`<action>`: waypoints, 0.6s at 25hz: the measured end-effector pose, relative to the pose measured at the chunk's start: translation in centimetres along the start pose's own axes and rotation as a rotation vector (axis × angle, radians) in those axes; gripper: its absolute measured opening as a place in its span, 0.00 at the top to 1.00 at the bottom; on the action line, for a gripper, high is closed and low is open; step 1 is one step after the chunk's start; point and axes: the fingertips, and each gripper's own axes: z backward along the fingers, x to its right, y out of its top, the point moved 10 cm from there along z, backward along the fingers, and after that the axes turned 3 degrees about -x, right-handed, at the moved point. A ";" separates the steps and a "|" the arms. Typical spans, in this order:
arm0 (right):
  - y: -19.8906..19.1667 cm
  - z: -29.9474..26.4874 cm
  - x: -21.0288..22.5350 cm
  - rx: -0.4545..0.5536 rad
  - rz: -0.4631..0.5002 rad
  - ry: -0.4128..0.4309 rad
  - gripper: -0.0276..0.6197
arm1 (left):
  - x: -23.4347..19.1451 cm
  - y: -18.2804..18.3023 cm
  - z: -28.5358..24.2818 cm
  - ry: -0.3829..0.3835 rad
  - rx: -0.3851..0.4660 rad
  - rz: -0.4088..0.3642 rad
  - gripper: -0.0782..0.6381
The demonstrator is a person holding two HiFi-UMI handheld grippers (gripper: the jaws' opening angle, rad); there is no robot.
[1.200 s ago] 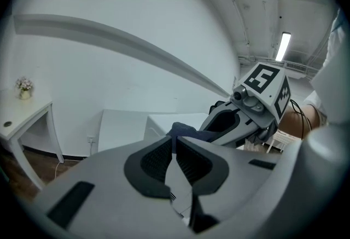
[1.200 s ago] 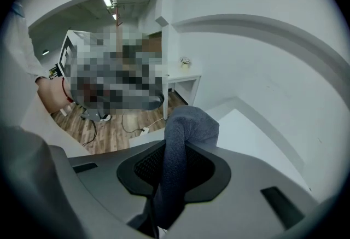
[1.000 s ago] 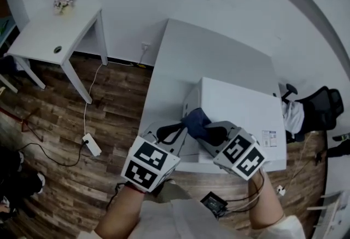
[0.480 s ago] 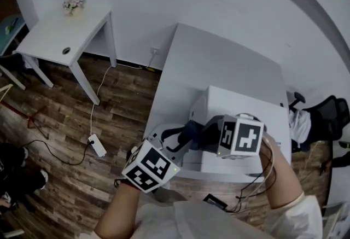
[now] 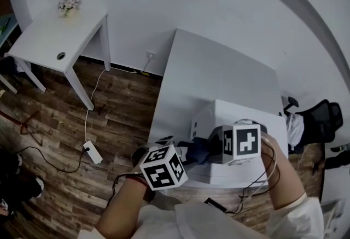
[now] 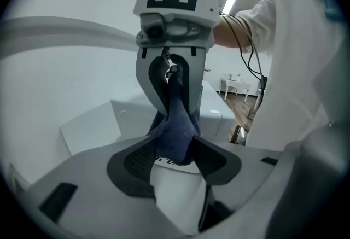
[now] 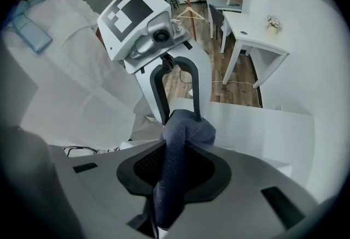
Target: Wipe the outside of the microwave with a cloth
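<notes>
A white microwave stands on a white table. A dark blue cloth hangs over the microwave's near left corner, between my two grippers. My right gripper points steeply down and is shut on the cloth, which is bunched between its pads. My left gripper faces it from the left. Its jaws have just been opening and now stand wide. The cloth's loose end hangs between the left pads without being pressed. In the right gripper view, the left gripper has its fingers spread either side of the cloth.
A small white side table with a flower pot stands at the far left. A power strip and cables lie on the wooden floor. A black office chair is at the right. A white wall runs behind the table.
The left gripper has let go of the cloth, opened and sunk a little. The right gripper has rolled, its marker cube now facing up, still holding the cloth.
</notes>
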 end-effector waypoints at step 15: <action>-1.0 4.5 -0.5 -0.050 -0.173 -0.108 0.62 | -1.4 -1.3 -2.7 -0.096 -0.016 -0.010 0.78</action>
